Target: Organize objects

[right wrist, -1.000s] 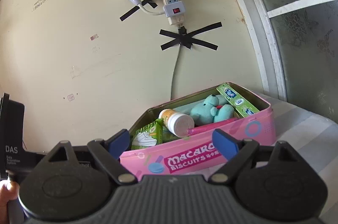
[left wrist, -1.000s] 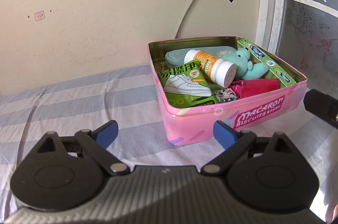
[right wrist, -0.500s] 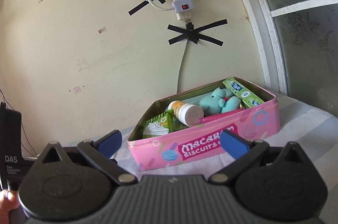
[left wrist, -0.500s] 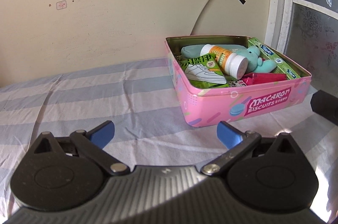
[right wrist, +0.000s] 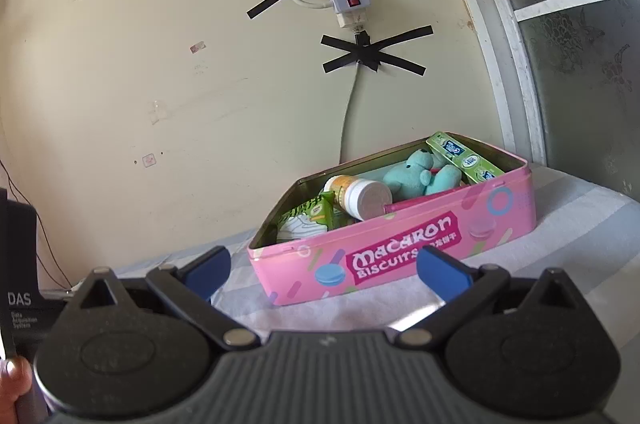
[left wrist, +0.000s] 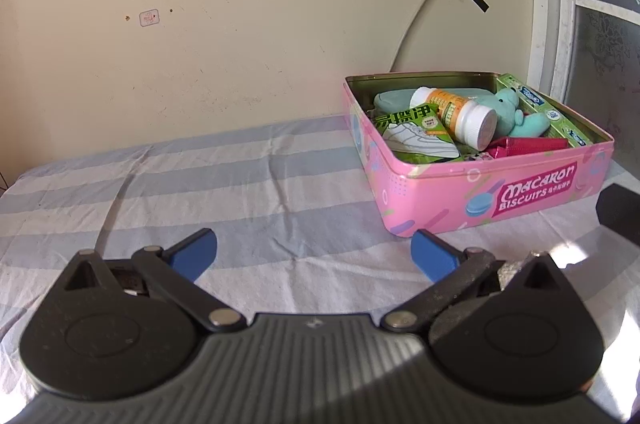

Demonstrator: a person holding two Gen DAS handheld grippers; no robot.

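Glossy pink rectangular tin (left wrist: 480, 184) (lid off) holds a plush teal bear (left wrist: 516, 112) beside a smooth white-capped bottle (left wrist: 456, 112); both grippers' fingers spread, empty.

The pink tin (left wrist: 480, 180) holds a teal bear (left wrist: 516, 112); the sheet (left wrist: 240, 184) has blue and white stripes.

Bright daylight, sharp focus; fisheye-bent edges, bedsheet glare

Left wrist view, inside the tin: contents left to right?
Green shoe-print packet → white-capped bottle → teal plush bear → green toothpaste box along the right wall of the pink tin.
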